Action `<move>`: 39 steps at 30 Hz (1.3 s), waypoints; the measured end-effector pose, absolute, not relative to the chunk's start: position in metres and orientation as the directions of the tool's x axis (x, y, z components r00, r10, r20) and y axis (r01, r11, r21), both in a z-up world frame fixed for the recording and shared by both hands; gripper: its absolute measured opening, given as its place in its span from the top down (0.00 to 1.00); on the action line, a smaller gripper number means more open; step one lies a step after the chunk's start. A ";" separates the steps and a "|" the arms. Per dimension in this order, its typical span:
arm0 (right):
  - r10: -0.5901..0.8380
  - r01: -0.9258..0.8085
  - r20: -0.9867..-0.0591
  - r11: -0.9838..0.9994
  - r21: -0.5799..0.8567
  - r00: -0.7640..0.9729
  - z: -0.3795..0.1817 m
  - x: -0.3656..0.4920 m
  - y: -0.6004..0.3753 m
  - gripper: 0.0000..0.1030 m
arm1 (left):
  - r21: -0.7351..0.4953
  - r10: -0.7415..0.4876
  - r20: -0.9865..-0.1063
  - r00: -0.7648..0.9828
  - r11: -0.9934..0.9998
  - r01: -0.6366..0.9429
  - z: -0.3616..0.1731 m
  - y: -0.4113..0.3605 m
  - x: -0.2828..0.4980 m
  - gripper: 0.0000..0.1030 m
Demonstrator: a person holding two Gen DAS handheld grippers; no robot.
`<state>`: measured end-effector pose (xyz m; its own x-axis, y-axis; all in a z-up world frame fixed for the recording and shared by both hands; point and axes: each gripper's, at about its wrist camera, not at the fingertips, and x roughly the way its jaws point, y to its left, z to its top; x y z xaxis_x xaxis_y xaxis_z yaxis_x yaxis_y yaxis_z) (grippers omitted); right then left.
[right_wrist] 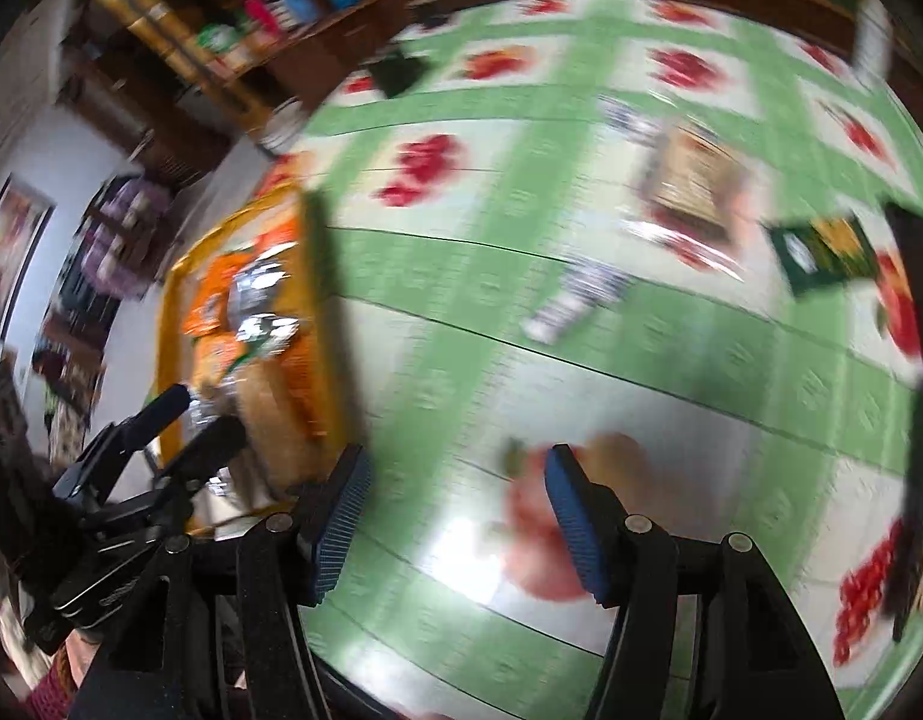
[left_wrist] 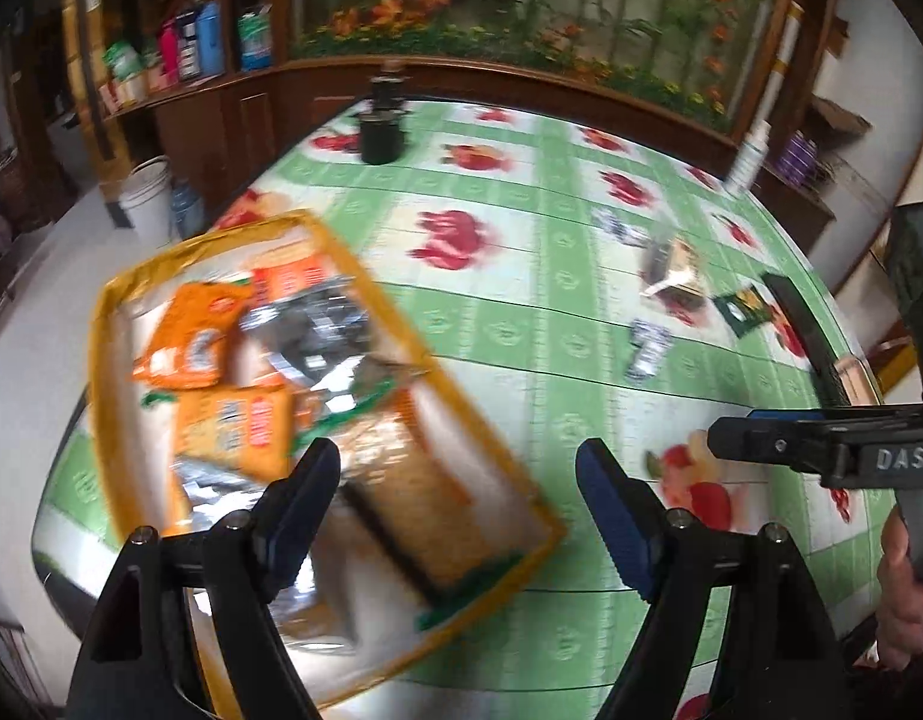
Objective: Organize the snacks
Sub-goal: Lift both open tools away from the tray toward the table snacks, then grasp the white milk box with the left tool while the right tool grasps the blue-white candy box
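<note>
Table [left_wrist: 521, 324] is carrying the yellow tray [left_wrist: 110, 324], already part-filled. Loose silver packet [right_wrist: 572, 297] is lying well right of the tray, ahead of right gripper [right_wrist: 455, 516], the nearer one. Left gripper [left_wrist: 458, 510] is hovering at the tray's right edge. Both are gaping, empty.

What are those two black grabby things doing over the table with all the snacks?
A person is tidying snacks with a grabber in each hand. The left gripper is open and empty above the yellow-rimmed tray, which already holds orange and silver packets. The right gripper is open and empty too, over the green flowered tablecloth. A few loose snacks, like a green packet, are not yet in the tray.
</note>
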<state>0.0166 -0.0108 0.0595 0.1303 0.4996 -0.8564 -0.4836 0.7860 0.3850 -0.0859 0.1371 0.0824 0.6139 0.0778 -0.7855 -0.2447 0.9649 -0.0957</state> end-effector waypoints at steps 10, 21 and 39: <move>0.415 -0.292 -0.899 0.885 0.363 0.140 0.031 0.033 -0.094 0.37 | -0.111 -0.055 -0.817 0.574 0.992 -0.062 0.070 0.072 -0.041 0.22; 0.375 -0.228 -0.909 0.915 0.333 0.179 0.029 0.025 -0.156 0.37 | -0.105 -0.071 -0.876 0.477 0.993 -0.045 0.035 0.048 0.037 0.22; 0.381 -0.275 -0.901 0.907 0.320 0.209 0.039 0.034 -0.160 0.37 | -0.112 -0.064 -0.879 0.473 0.991 -0.075 0.021 0.056 0.027 0.87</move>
<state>0.0344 -0.1602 0.0386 0.2089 0.3809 -0.9007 -0.2754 0.9067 0.3196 0.0270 0.0555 0.0206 0.4731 -0.0635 -0.8787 -0.0753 0.9908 -0.1122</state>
